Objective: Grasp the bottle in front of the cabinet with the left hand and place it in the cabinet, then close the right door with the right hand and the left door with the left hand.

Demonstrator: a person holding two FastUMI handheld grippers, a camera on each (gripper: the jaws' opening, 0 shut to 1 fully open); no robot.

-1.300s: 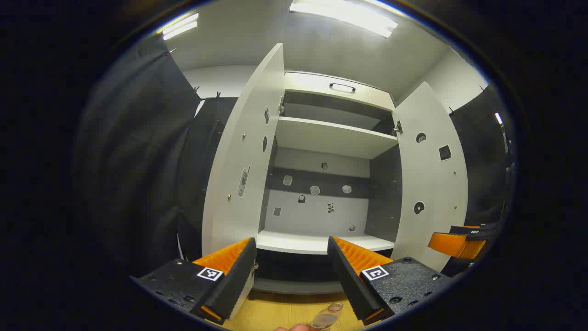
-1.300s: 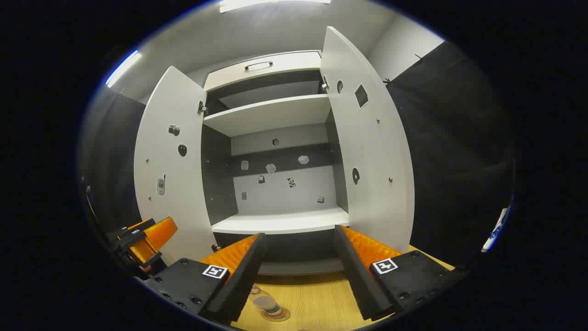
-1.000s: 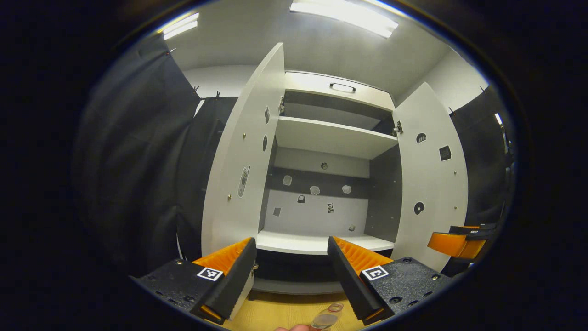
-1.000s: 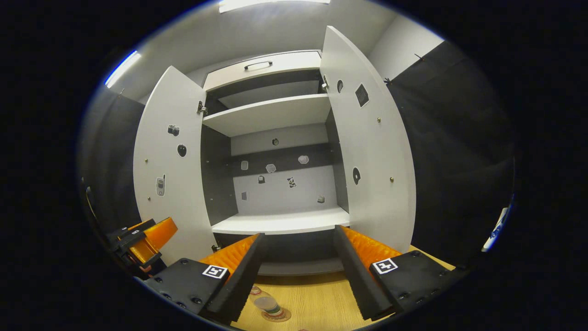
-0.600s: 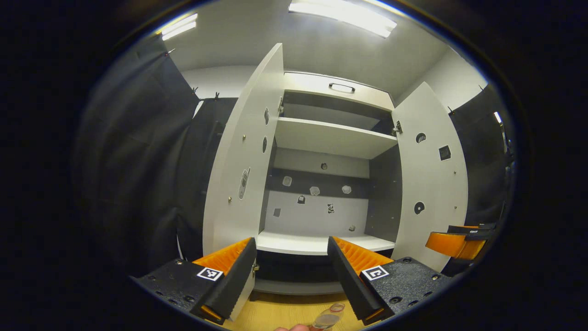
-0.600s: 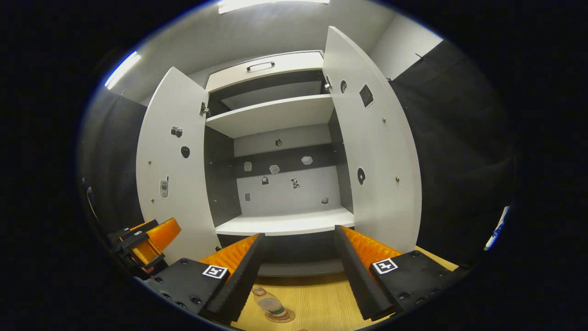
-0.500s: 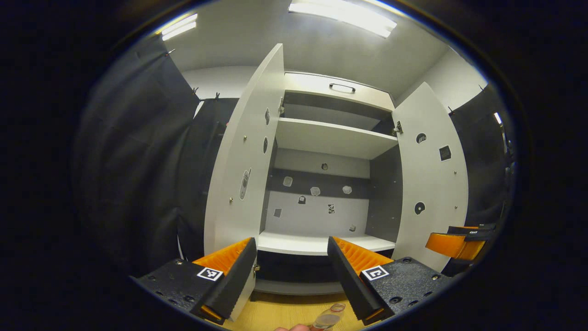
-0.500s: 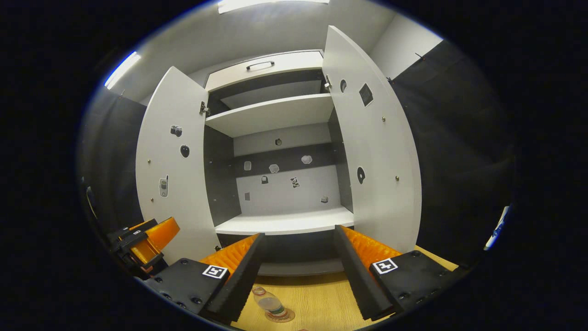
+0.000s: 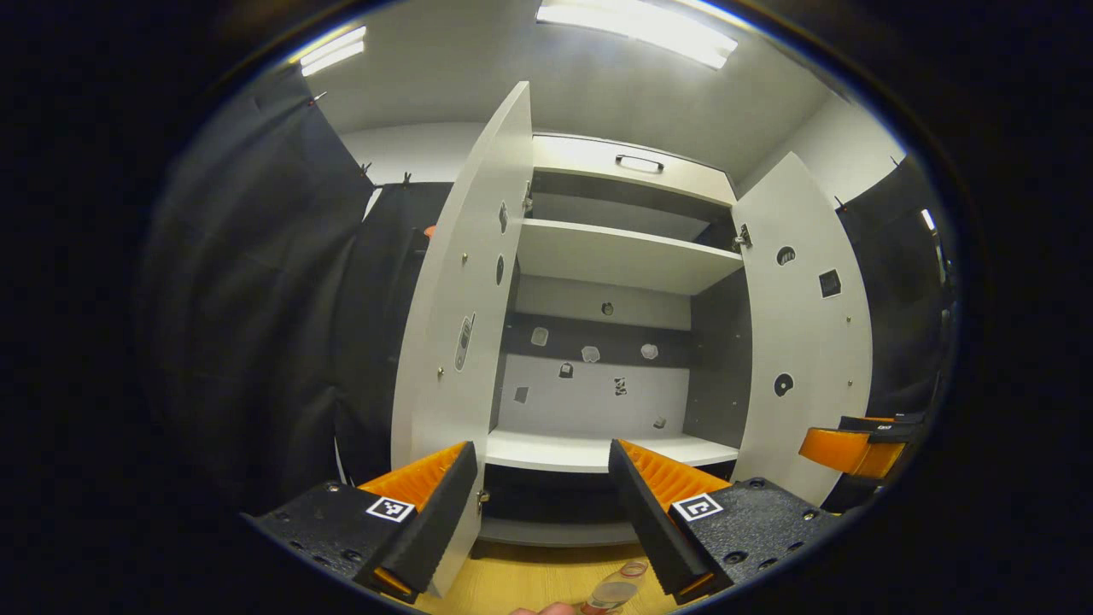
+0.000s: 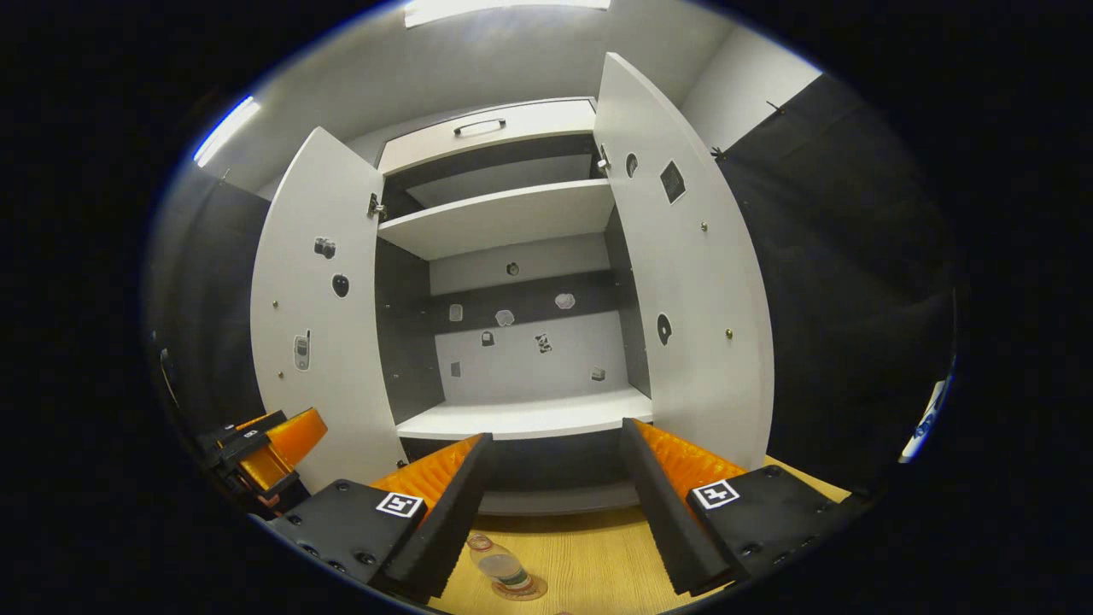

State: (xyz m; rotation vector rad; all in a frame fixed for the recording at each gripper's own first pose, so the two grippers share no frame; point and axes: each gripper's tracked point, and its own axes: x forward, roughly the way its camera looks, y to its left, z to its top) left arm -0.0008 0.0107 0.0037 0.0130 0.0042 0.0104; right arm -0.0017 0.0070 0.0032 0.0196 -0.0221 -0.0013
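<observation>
One white cabinet (image 10: pixel 512 418) stands ahead of the fingers, with two open doors, the left door (image 10: pixel 320 325) and the right door (image 10: pixel 692 282), and two shelves inside. One clear bottle (image 10: pixel 499 568) stands on the wooden floor just below the fingertips. Two grippers: the left gripper (image 9: pixel 543 491) and the right gripper (image 10: pixel 553 478), each with two fingers spread apart.

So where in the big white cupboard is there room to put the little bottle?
The white lower shelf looks bare from the left open door to the right open door. The upper white shelf looks bare too. The small clear plastic bottle stands on the wooden floor, close beside the right gripper.
</observation>
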